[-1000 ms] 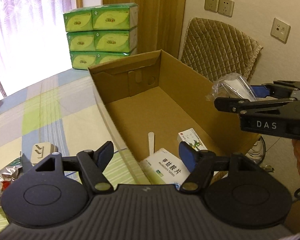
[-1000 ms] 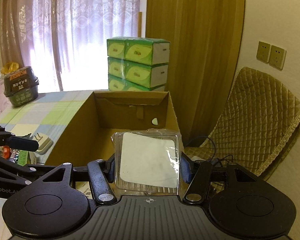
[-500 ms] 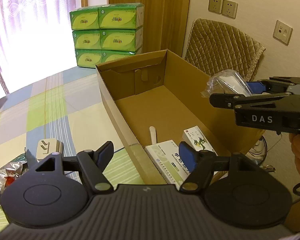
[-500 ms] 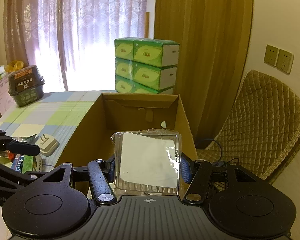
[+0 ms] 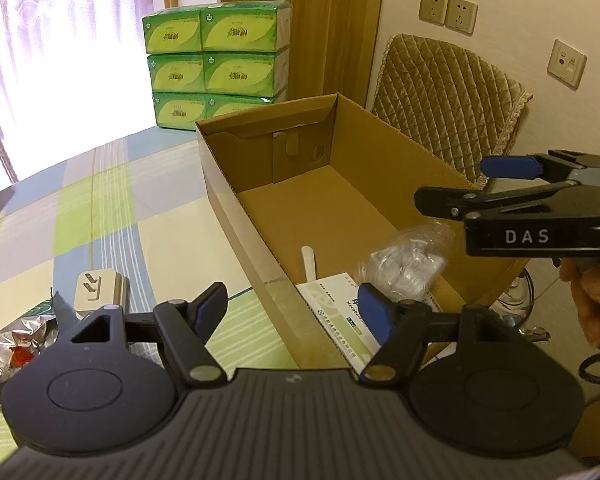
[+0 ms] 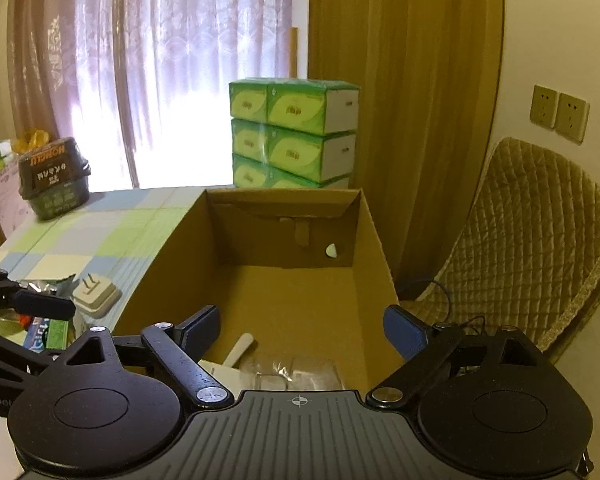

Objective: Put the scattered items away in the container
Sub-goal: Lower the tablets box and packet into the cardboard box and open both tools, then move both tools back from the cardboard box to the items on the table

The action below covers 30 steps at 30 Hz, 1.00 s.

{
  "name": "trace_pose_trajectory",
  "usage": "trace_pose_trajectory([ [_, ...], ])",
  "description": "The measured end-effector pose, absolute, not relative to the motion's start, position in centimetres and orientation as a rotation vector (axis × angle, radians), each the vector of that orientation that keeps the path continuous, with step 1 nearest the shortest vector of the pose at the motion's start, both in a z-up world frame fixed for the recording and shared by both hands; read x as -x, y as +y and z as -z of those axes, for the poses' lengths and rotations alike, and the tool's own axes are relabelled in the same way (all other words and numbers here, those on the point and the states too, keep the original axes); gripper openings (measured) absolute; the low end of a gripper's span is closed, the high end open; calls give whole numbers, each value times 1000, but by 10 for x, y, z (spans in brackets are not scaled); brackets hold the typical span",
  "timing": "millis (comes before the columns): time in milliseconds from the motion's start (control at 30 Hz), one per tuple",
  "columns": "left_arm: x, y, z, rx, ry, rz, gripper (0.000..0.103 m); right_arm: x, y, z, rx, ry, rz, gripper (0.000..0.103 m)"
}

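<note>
An open cardboard box (image 5: 228,184) (image 6: 372,232) stands on the checked tablecloth. Inside lie a clear plastic packet (image 5: 410,258) (image 6: 296,372), a white medicine box (image 5: 332,300) and a white stick (image 5: 309,258) (image 6: 238,350). My right gripper (image 6: 302,330) (image 5: 476,184) hovers open over the box's near end, nothing between its fingers. My left gripper (image 5: 292,310) is open and empty above the box's left wall. A white plug adapter (image 5: 98,290) (image 6: 96,294) and a silver foil packet (image 5: 20,334) lie on the cloth left of the box.
Green tissue packs (image 5: 216,64) (image 6: 296,132) are stacked behind the box. A quilted chair (image 5: 448,96) (image 6: 540,232) stands to the right by a wall with sockets (image 5: 448,10). A dark tub (image 6: 54,178) sits at the table's far left. A small blue-green box (image 6: 46,334) lies near the adapter.
My right gripper has opened and let go of the clear plastic packet, which now lies in the box on the medicine boxes. The left gripper drew back slightly.
</note>
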State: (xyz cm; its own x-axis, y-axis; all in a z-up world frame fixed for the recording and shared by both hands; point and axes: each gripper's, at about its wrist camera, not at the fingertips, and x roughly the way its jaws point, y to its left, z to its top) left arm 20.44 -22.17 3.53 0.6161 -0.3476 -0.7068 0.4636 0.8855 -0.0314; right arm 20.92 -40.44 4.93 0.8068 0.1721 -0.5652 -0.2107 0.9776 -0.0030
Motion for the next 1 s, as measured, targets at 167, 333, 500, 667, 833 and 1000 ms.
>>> trace_pose_trajectory([
  [167,-205,-221,-35,-157,781,468,68,-206,-408,-49,63,599,-195,93],
  [333,-204,-219,-35,-156,783,467,68,-204,-408,-49,64,606,-201,93],
  [500,-203,-217,-36,-153,778,465,68,-201,-406,-49,71,612,-203,93],
  [667,-200,-213,-38,-154,775,455,73,-198,-403,-50,75,617,-206,93],
  [833,-194,-206,-41,-151,770,441,80,-192,-399,-54,81,615,-207,93],
  [1000,-187,-198,-44,-147,761,426,88,-184,-394,-59,83,612,-210,93],
])
